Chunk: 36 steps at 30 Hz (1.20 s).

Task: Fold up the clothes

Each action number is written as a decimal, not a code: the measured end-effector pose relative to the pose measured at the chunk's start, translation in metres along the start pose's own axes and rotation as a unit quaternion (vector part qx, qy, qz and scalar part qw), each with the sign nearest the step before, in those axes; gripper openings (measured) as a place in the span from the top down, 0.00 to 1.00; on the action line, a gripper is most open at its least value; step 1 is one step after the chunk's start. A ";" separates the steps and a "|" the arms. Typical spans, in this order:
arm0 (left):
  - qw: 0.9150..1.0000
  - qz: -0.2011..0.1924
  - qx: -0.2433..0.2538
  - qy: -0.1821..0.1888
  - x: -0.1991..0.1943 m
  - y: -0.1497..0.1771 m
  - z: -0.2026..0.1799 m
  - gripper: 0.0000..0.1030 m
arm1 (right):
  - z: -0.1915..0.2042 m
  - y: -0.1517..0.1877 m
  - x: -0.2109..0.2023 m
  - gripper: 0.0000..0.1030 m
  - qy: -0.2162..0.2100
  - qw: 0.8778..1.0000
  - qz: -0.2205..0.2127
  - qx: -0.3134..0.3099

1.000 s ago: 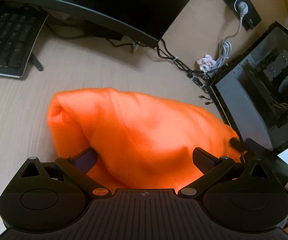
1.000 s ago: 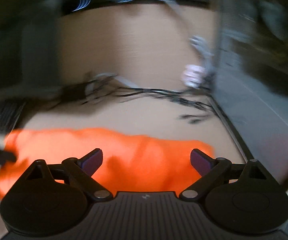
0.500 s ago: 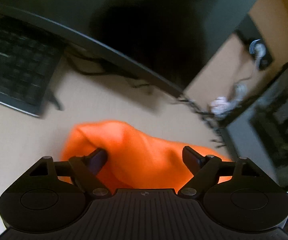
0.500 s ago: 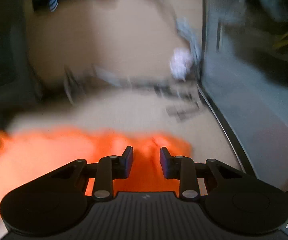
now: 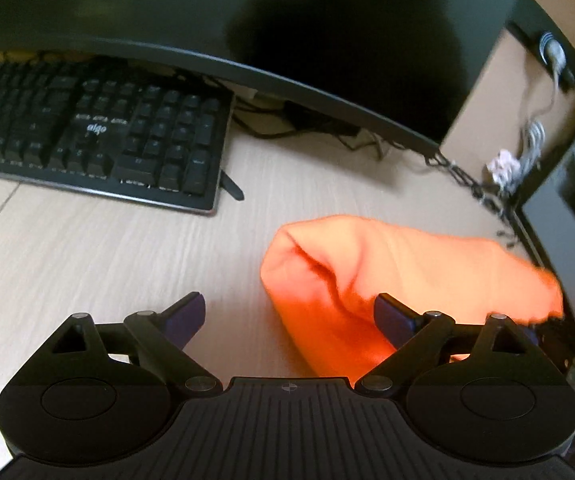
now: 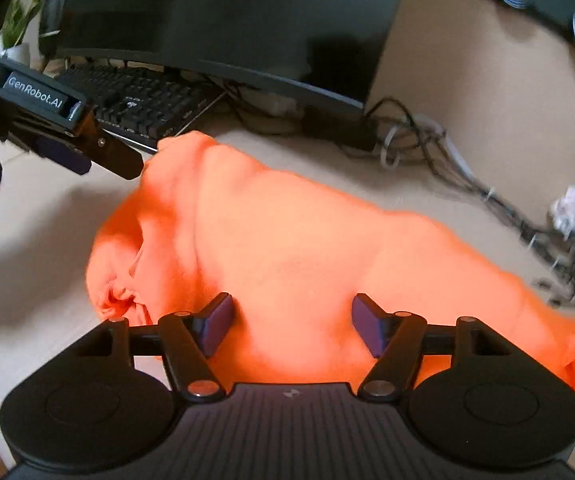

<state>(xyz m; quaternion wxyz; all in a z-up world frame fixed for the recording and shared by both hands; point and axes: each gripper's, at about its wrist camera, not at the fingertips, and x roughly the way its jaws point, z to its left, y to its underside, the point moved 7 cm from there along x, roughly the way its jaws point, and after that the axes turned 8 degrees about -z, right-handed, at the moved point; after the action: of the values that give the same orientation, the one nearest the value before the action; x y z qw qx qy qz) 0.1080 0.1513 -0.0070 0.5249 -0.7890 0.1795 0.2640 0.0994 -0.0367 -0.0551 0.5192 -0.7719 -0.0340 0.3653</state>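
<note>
Orange garment (image 6: pixel 307 248) bunched on counter (image 5: pixel 87 256). Left hand-held gripper (image 5: pixel 289 316) released, garment beside right finger. Right hand-held gripper (image 6: pixel 291 322) opening, garment between, unpinched. Only right view shows left gripper's side.

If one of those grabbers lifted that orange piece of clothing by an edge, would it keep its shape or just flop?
The orange garment would probably flop: it lies in soft, rounded folds on the desk, with a loosely bunched end. It looks thick and fleecy, so likely light yet bulky, and apt to sag and unfold. Pushed, it would probably bunch up instead of sliding cleanly.
</note>
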 end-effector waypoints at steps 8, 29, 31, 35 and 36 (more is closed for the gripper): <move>1.000 -0.003 0.005 -0.005 -0.004 0.001 0.000 0.07 | 0.066 -0.024 -0.014 0.10 -0.069 0.994 -0.061 -0.054; 0.977 0.084 -0.124 0.150 0.069 0.002 -0.059 0.05 | 0.011 0.000 -0.032 0.61 -0.025 0.991 -0.036 0.123; 0.972 0.089 -0.130 0.172 0.074 -0.004 -0.077 0.05 | 0.024 -0.001 -0.048 0.26 0.012 0.998 -0.064 0.025; 0.961 0.087 -0.126 0.231 0.063 -0.018 -0.111 0.05 | 0.042 0.003 -0.038 0.20 0.045 0.992 -0.085 -0.080; 0.958 0.088 -0.122 0.243 0.059 -0.020 -0.119 0.05 | 0.040 0.003 -0.031 0.20 0.048 0.993 -0.079 -0.072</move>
<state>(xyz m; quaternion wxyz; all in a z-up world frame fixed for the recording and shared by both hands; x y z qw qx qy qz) 0.1937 0.0483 0.0086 0.3401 -0.8682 0.3373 0.1294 0.0521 -0.0207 -0.0486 0.4903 -0.8190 -0.0966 0.2819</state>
